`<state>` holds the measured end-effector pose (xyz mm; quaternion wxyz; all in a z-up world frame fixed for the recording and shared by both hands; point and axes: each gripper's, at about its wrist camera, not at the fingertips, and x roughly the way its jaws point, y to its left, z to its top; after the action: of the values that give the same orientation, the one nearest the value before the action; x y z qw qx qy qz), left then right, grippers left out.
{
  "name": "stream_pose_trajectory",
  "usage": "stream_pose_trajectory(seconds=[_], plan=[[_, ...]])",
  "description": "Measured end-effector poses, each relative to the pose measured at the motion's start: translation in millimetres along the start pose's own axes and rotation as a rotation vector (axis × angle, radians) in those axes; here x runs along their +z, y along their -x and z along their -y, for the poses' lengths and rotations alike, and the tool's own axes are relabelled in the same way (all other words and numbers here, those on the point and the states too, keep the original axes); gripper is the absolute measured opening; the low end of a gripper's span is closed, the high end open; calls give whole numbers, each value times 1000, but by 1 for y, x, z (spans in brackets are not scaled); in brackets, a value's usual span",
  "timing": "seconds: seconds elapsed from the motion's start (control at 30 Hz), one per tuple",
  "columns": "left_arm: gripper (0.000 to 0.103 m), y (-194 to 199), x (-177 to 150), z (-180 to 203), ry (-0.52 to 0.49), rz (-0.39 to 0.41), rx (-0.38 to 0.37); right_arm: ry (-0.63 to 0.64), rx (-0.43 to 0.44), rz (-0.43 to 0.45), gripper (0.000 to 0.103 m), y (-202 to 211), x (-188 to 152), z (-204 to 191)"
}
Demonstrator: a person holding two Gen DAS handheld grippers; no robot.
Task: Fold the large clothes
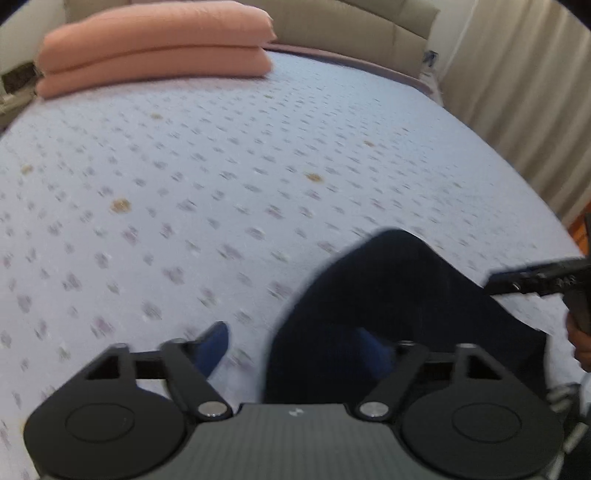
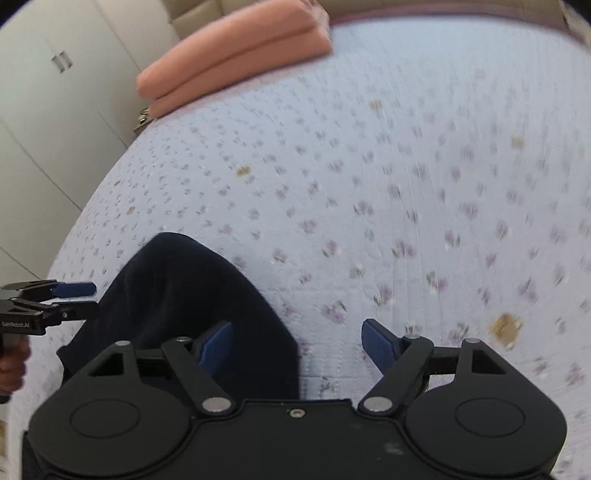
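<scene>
While both hover low over the bed point(image 1: 258, 155), left gripper point(image 1: 295, 350) and right gripper point(image 2: 297, 345) flank the dark garment point(image 1: 388, 295), jaws spread, gripping nothing.

We see a home bedroom: bed w/ floral quilt point(image 1: 221, 166), stacked pillows point(image 1: 155, 48), padded headboard point(image 1: 369, 26), curtains point(image 1: 517, 92), wardrobe point(image 2: 48, 110).

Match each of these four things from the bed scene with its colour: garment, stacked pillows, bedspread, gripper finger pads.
Things:
1 garment
2 stacked pillows
3 bedspread
4 finger pads of the right gripper

Colours:
A pale blue with small flowers
B salmon pink
C blue
D very dark navy

Pairs: 1-D, 2-B, 3-A, 4-C
</scene>
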<state>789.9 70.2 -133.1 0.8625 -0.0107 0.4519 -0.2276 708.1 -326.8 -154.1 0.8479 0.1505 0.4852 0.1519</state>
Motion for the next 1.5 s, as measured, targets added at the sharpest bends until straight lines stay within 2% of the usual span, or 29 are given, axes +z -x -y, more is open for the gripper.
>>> stream_pose_trajectory(seconds=[0.07, 0.13, 0.2, 0.23, 0.27, 0.3, 0.33, 0.37, 0.4, 0.47, 0.6, 0.73, 0.87, 0.93, 1.03, 1.07, 1.1, 1.13, 1.17, 1.2, 1.23, 1.27, 1.3, 1.37, 1.43, 1.5], plan=[[81, -13, 7, -11, 33, -23, -40, -37, 51, -43, 93, -12, 3, 6], [81, -35, 11, -20, 60, -105, -167, -30, 94, -52, 100, -16, 5, 3], [81, -46, 11, -16, 37, -114, -213, -20, 151, -68, 96, -20, 6, -4], [69, -49, 11, -11, 19, -119, -232, -26, 188, -82, 83, -24, 6, -9], [43, -52, 10, -4, 11, -135, -249, -18, 191, -92, 80, -28, 5, -16], [28, -55, 9, 2, 4, -152, -253, 29, 153, -84, 71, -29, 3, -27], [14, -56, 7, 9, -14, -161, -251, 81, 118, -78, 50, -31, 2, -37], [13, -51, 4, 20, -60, -129, -218, 128, 96, -74, 40, -30, -1, -47], [13, -43, 0, 31, -120, -97, -166, 145, 105, -66, 15, -26, -2, -52], [13, -12, -9, 56, -223, 6, -84, 229, 93, 25, 15, -1, -10, -69], [12, 72, -27, 75, -194, 181, -104, 390, 48, 200, 14, 70, -36, -107], [12, 148, -47, 93, -189, 273, -120, 503, 0, 304, 9, 137, -66, -135], [12, 217, -86, 128, -264, 345, -88, 610, -33, 380, 9, 199, -106, -165], [12, 239, -111, 145, -296, 340, -80, 664, -45, 397, 9, 224, -131, -177], [16, 267, -162, 165, -354, 240, -142, 750, -66, 347, 10, 252, -180, -190], [21, 272, -186, 175, -409, 156, -158, 766, -74, 306, 11, 256, -197, -191], [23, 274, -208, 186, -472, 64, -158, 772, -83, 245, 19, 258, -212, -189], [26, 274, -235, 196, -529, -33, -161, 759, -89, 148, 36, 257, -231, -184], [25, 273, -264, 202, -554, -124, -170, 741, -94, 64, 44, 256, -247, -179], [25, 268, -290, 200, -544, -218, -191, 727, -112, -12, 51, 255, -263, -172], [25, 264, -310, 197, -515, -302, -204, 713, -139, -72, 51, 255, -280, -165], [25, 261, -325, 191, -482, -353, -201, 687, -168, -114, 51, 256, -295, -158], [25, 259, -333, 185, -442, -366, -191, 641, -190, -138, 51, 258, -304, -152], [24, 257, -330, 172, -309, -300, -161, 540, -204, -135, 51, 262, -311, -144], [24, 257, -311, 163, -138, -153, -178, 438, -187, -72, 52, 261, -306, -146], [23, 249, -288, 162, -37, -12, -192, 368, -163, -5, 52, 250, -293, -160]])
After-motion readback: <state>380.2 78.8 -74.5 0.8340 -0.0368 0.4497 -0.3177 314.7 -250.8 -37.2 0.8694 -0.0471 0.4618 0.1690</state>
